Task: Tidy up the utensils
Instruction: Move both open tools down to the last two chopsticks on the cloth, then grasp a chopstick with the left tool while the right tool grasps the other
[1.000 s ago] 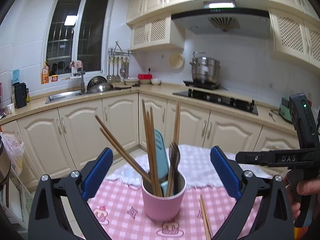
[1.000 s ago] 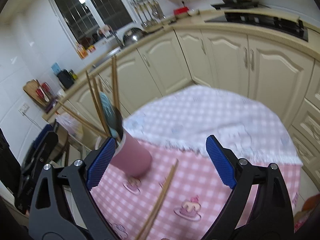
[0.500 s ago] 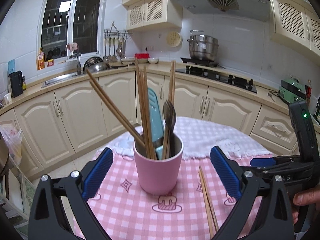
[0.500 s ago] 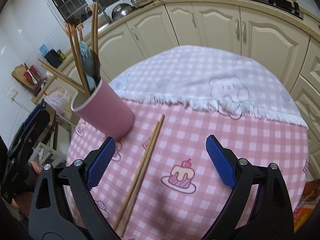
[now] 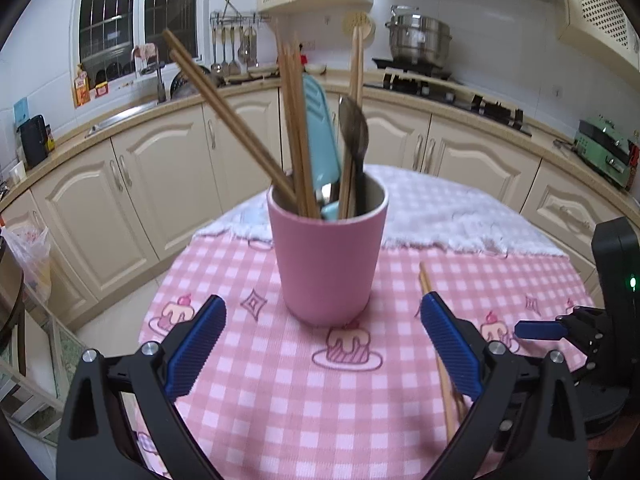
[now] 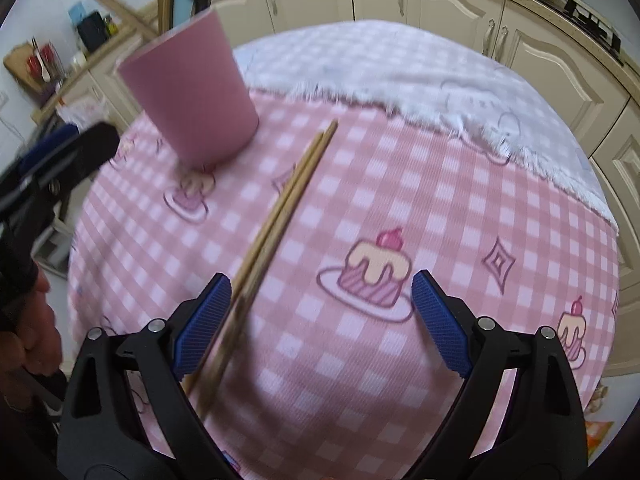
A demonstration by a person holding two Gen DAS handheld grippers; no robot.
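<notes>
Right tool [image 6: 320, 328]: spread wide, gripping nothing; low over the table, its left pad just beside the near ends of the loose chopsticks. I cannot tell whether it touches them.
Left tool [image 5: 320, 348]: also spread wide and empty, the pink cup straight ahead at 12 o'clock, clear of both pads.
Hidden or unclear: the loose chopsticks' near ends are blurred and slip under the right tool's left finger; in the left view the right pad covers their middle.
Loose chopsticks [image 6: 280, 208]: a pair lying side by side on the table, tips toward 1 o'clock, just right of the cup.
Pink cup [image 5: 326, 256]: upright on the checked cloth, holding upright chopsticks [image 5: 296, 120], a light blue utensil [image 5: 320, 136] and a dark spoon [image 5: 354, 132].
Table [image 5: 280, 400]: round, pink checked cloth, white cloth across its far side.
</notes>
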